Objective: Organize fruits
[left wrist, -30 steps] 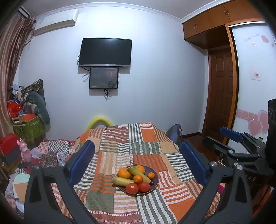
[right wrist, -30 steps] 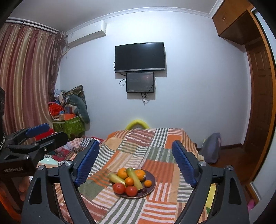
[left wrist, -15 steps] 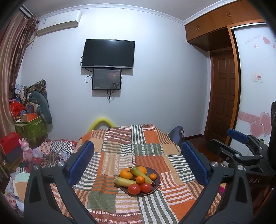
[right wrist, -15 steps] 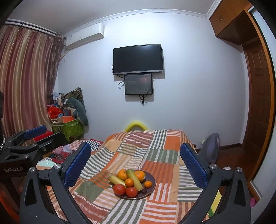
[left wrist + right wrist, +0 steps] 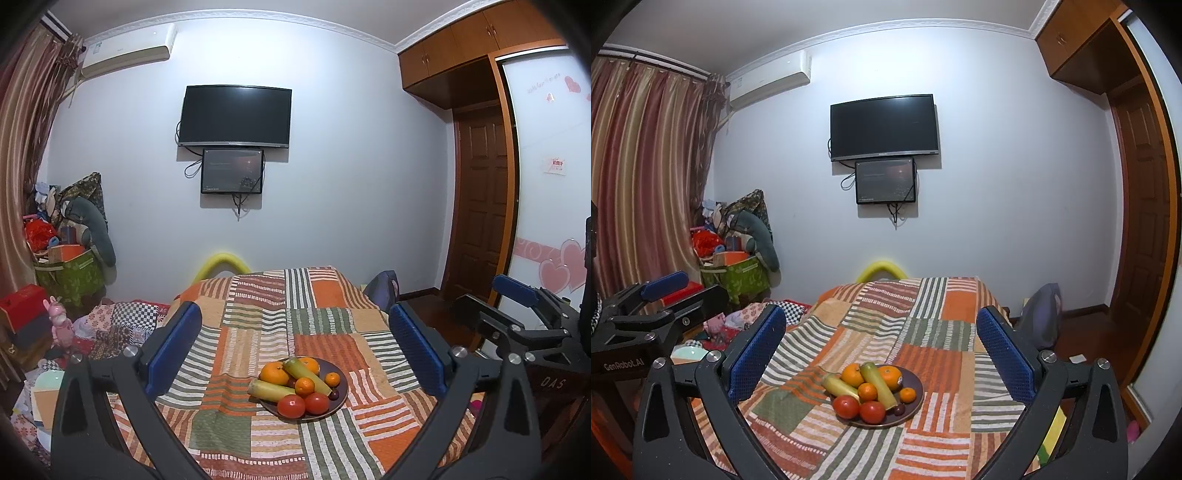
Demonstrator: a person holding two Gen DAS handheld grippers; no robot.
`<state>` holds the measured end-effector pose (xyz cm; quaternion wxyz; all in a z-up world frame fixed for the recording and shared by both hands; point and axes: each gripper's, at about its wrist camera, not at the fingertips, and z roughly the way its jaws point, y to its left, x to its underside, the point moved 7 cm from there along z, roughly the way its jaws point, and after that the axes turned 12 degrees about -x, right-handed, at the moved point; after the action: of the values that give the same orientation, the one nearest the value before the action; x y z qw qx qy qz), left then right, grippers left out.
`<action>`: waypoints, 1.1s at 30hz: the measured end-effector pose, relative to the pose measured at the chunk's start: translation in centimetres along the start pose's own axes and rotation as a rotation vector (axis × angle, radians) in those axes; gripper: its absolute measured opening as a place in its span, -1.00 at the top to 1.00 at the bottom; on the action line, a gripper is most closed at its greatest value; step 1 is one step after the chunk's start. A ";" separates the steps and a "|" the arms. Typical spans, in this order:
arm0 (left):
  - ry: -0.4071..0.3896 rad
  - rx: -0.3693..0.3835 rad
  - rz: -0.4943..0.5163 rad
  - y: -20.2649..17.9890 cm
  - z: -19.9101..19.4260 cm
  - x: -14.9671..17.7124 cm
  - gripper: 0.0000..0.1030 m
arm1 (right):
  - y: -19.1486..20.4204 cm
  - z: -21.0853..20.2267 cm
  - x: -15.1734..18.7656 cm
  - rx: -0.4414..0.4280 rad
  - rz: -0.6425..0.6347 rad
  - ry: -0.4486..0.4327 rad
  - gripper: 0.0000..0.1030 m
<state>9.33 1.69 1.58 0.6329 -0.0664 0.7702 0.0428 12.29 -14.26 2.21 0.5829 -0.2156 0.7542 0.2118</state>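
A dark round plate (image 5: pixel 341 376) sits on the patchwork-covered table (image 5: pixel 258 314). It holds oranges (image 5: pixel 274 373), two tomatoes (image 5: pixel 291 406), two yellow-green corn-like pieces (image 5: pixel 306 374) and a small dark fruit. The plate also shows in the right wrist view (image 5: pixel 916 386). My left gripper (image 5: pixel 295 343) is open and empty, held above and short of the plate. My right gripper (image 5: pixel 881 343) is open and empty, also short of the plate. Each gripper shows at the edge of the other's view.
A yellow chair back (image 5: pixel 221 264) stands at the table's far end. Piled bags and boxes (image 5: pixel 66 258) fill the left floor. A grey bag (image 5: pixel 1043 314) leans by the table's right side. A wooden door (image 5: pixel 480 206) is at the right.
Both views have shifted slightly; the plate sits a little lower-right in the left view. The right gripper's fingers opened wider between the oldest frame and now.
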 end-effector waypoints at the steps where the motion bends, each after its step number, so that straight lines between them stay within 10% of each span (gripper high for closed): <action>1: 0.000 0.000 0.000 0.0 0.0 0.0 -1.00 | 0.0 0.0 0.0 0.000 0.001 -0.001 -1.00; 33: -0.008 -0.010 0.001 -0.2 -0.1 0.1 -1.00 | -0.7 -0.4 -0.6 0.009 0.011 -0.014 -1.00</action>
<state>9.27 1.51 1.52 0.6355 -0.0688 0.7676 0.0473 12.53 -15.00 2.87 0.5879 -0.2073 0.7523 0.2131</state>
